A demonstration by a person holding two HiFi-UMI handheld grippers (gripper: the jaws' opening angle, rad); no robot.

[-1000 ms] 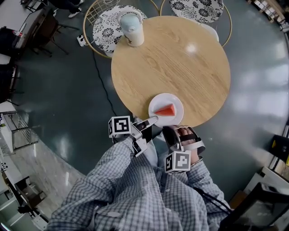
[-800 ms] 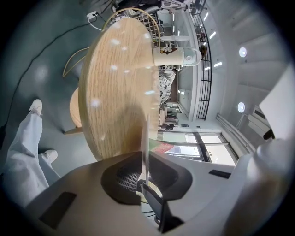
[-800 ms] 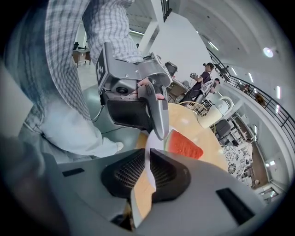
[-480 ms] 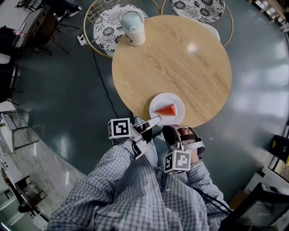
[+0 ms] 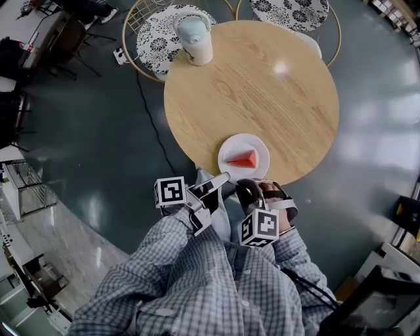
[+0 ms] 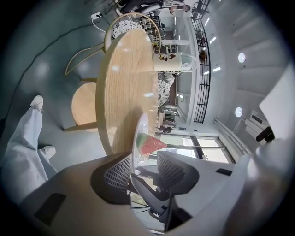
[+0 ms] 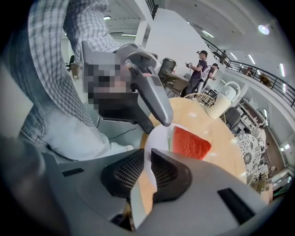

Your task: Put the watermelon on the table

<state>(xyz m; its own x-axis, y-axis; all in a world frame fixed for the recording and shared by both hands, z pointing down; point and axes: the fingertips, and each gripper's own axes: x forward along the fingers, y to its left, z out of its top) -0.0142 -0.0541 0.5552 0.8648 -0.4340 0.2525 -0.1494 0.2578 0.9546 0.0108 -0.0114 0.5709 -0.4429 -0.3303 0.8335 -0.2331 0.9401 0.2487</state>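
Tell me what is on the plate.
One red watermelon wedge lies on the white plate, which sits on the table near its edge. The patch of plate under the wedge is covered. Nothing else shows on it.

The 12 o'clock chair (image 5: 289, 12) is cut off up top. Part of the plate (image 7: 157, 138) hides between the jaws of the right gripper (image 7: 147, 159).

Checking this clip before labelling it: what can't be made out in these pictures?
- Plate underside, all views: whether it rests on the table or hangs just above cannot be told.
- Tips of the right tongs, head view: hidden under the hand.
- Plate's near rim, right gripper view: covered by the tongs shut on it.
- Jug print, head view: too small.
- Table legs, head view: hidden by its top.
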